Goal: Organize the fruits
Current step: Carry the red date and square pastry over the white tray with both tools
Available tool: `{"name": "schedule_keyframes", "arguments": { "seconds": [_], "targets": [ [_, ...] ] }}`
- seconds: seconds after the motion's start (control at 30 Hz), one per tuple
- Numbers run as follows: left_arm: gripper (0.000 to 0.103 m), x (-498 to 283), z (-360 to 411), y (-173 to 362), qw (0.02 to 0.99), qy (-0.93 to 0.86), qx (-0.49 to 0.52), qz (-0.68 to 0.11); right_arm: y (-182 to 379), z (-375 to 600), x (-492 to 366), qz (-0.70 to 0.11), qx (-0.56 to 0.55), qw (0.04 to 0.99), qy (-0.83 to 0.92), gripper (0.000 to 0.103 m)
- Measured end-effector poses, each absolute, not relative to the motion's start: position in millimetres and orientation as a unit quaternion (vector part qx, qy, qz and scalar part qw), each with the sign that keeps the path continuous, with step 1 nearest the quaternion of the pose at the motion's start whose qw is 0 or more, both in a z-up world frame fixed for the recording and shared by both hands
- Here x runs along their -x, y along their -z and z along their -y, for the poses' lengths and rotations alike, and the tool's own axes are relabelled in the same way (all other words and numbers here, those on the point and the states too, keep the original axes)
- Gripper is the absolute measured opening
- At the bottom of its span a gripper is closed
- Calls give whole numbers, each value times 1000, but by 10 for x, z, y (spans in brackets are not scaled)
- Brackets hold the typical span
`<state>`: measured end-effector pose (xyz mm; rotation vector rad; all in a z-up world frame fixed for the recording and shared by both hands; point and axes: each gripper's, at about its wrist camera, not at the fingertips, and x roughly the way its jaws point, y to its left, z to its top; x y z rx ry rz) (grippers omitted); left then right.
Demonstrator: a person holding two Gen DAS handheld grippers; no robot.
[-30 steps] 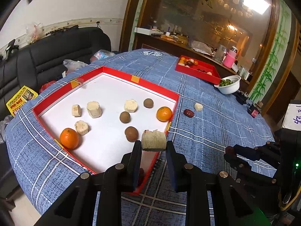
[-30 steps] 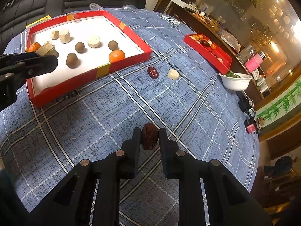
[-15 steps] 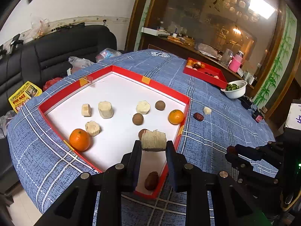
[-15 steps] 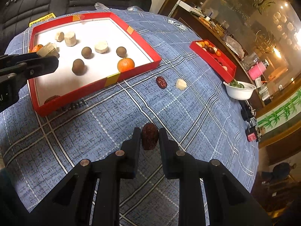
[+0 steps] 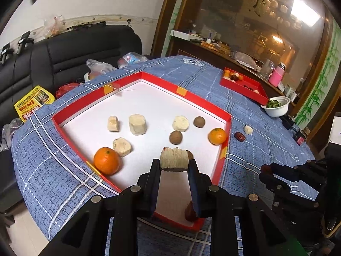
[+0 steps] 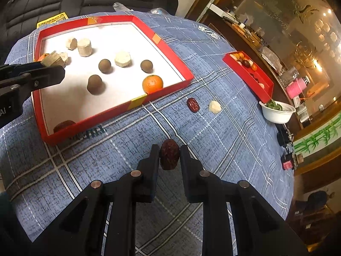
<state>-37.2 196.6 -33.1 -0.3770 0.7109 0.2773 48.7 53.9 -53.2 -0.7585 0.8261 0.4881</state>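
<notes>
My left gripper (image 5: 174, 166) is shut on a pale sugarcane chunk (image 5: 174, 159) and holds it above the near part of the big red tray (image 5: 228, 128). The tray holds two oranges (image 5: 106, 160), several pale chunks (image 5: 137, 124), brown longans (image 5: 176, 137) and a red date (image 5: 189, 212) in its near corner. My right gripper (image 6: 169, 156) is shut on a dark red date (image 6: 169, 157), above the blue cloth to the right of the tray (image 6: 170, 68). A loose date (image 6: 193, 105) and a pale chunk (image 6: 214, 106) lie on the cloth.
A small red tray (image 6: 262, 85) with mixed fruit and a white bowl (image 6: 277, 112) of greens stand at the far right of the table. A black sofa (image 5: 64, 51) with bags and a yellow leaflet (image 5: 34, 104) lies behind the table's left edge.
My left gripper has moved forward over the tray with the chunk, so the date in the tray's near corner came into view. My right gripper has drifted slightly toward the tray with its date.
</notes>
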Motion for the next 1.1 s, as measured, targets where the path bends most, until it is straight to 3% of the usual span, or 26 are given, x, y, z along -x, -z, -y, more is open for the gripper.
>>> {"name": "schedule_keyframes", "arguments": {
  "seconds": [1.1],
  "targets": [
    [25, -223, -2644, 434, 883, -227, 179, -370, 533, -1540, -1212, -389, 228, 834, -319, 19]
  ]
}}
